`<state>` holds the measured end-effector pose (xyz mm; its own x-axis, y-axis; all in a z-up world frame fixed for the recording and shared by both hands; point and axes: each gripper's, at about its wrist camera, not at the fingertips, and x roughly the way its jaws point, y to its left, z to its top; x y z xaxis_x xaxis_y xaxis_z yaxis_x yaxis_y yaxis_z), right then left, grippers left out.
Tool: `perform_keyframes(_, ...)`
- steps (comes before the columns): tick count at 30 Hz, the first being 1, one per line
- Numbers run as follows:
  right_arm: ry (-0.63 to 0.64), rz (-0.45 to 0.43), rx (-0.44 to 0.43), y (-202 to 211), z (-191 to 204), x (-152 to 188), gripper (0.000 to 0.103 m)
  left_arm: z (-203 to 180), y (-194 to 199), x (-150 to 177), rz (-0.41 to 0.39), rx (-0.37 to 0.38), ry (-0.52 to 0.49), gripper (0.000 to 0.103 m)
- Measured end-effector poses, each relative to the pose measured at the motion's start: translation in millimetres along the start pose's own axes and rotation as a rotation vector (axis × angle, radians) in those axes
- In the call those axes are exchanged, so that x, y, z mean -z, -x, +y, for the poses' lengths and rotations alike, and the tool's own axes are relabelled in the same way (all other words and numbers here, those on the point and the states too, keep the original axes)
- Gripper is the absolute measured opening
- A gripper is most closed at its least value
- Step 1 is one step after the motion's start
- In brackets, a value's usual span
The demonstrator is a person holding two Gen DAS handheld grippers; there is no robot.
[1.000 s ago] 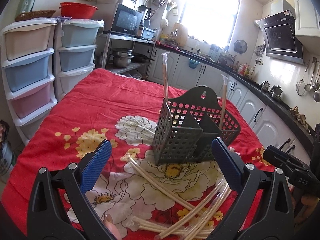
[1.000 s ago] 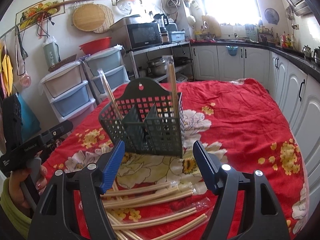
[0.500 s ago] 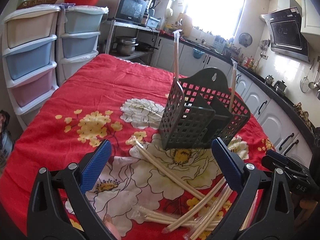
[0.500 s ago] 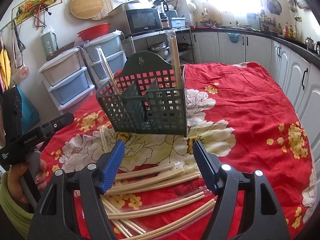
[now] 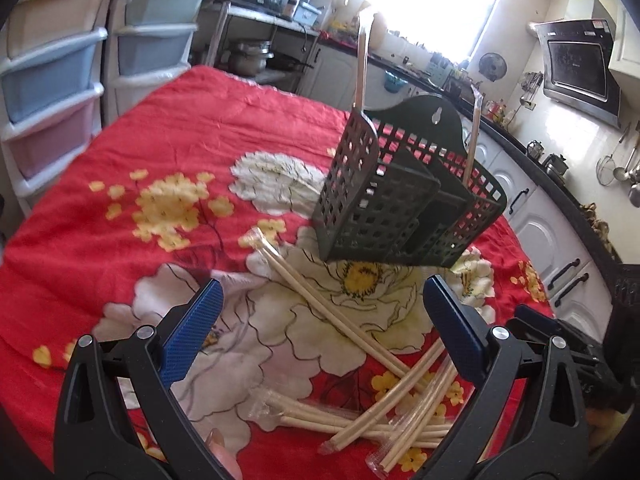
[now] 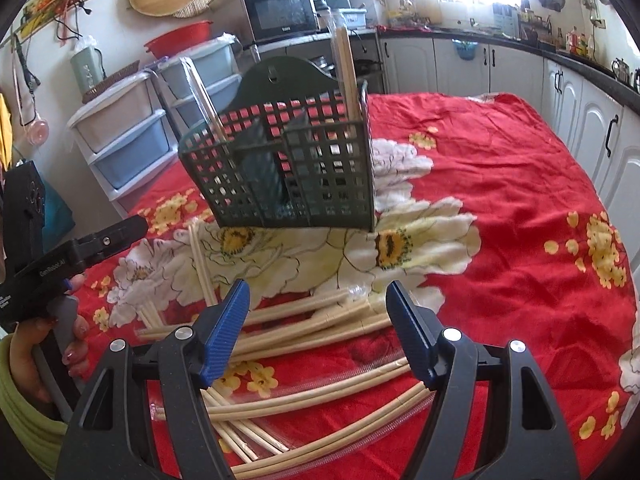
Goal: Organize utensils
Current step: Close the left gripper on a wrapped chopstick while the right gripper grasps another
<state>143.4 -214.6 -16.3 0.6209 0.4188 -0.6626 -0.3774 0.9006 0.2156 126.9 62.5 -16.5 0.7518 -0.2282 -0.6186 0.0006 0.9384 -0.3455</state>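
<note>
Grippers: left gripper [image 5: 322, 320] and right gripper [image 6: 318, 322] are both held spread and empty above the pile.
Chopsticks: wrapped chopsticks [image 6: 320, 320] lie crossed on the red floral cloth [image 5: 168, 128], near the dark caddy [image 5: 404, 204], which holds two pairs.
Advice: one top pair should be pinched mid-length.
Hidden: lower pile ends are cut off.

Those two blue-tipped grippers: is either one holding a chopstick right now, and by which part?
Nothing is held. The left gripper and right gripper are both open above the loose chopsticks on the tablecloth, touching none.
</note>
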Motion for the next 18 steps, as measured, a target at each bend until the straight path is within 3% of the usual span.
perform_keyframes(2,-0.013,0.016,0.006,-5,-3,1,0.068,2,-4,2,0.020,0.011,0.013,0.090)
perform_keyframes(7,-0.055,0.059,0.011,-18,-13,2,0.059,6,-16,3,0.071,0.051,0.043,0.067)
perform_keyframes(18,-0.217,0.145,-0.013,-44,-41,-3,0.049,13,-38,3,0.148,0.111,0.112,0.060)
